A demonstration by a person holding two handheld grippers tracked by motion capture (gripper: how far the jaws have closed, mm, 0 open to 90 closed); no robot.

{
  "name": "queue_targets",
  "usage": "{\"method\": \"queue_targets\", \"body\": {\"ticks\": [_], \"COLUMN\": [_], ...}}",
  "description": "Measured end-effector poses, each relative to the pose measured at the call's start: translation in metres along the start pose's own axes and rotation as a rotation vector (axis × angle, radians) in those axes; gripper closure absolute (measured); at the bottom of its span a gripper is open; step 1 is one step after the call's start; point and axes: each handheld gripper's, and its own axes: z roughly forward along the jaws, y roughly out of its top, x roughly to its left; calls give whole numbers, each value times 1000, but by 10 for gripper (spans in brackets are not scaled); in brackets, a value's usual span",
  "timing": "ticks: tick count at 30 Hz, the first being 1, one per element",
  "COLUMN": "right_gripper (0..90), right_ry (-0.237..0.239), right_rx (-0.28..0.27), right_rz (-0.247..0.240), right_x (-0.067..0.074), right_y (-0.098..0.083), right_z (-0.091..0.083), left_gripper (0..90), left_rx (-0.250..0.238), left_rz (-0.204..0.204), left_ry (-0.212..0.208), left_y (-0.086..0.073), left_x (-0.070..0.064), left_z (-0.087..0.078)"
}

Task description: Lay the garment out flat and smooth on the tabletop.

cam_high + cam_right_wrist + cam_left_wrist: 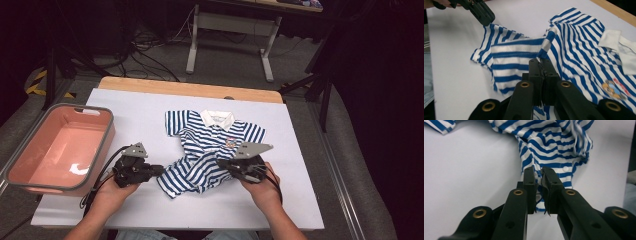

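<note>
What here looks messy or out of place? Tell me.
The striped shirt is only half flat: collar and sleeves lie spread, but the lower half is bunched and twisted between the left gripper and right gripper, both clamped on its hem. The pink bin looks fine.

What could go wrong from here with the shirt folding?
Both grips look thin: the left gripper and right gripper pinch only small bits of the shirt hem, so the fabric could slip out when lifted. The lower half is already bunched, so the fold may end up crooked or wrinkled.
</note>
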Motion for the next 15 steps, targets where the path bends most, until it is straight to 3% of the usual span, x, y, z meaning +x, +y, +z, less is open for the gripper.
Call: {"method": "queue_targets", "body": {"ticks": [7,15], "right_gripper": [884,888], "right_ry": [-22,-44], "right_rx": [1,-5], "right_rz": [37,50], "right_x": [2,13], "right_y": [-37,-64], "right_z": [-36,-62], "left_gripper": [819,820], "left_rx": [15,35], "left_rz": [45,20], "left_ry": [-7,-13], "left_y": [-4,-25], "left_x": [-18,-26], "left_z": [-7,-20]}}
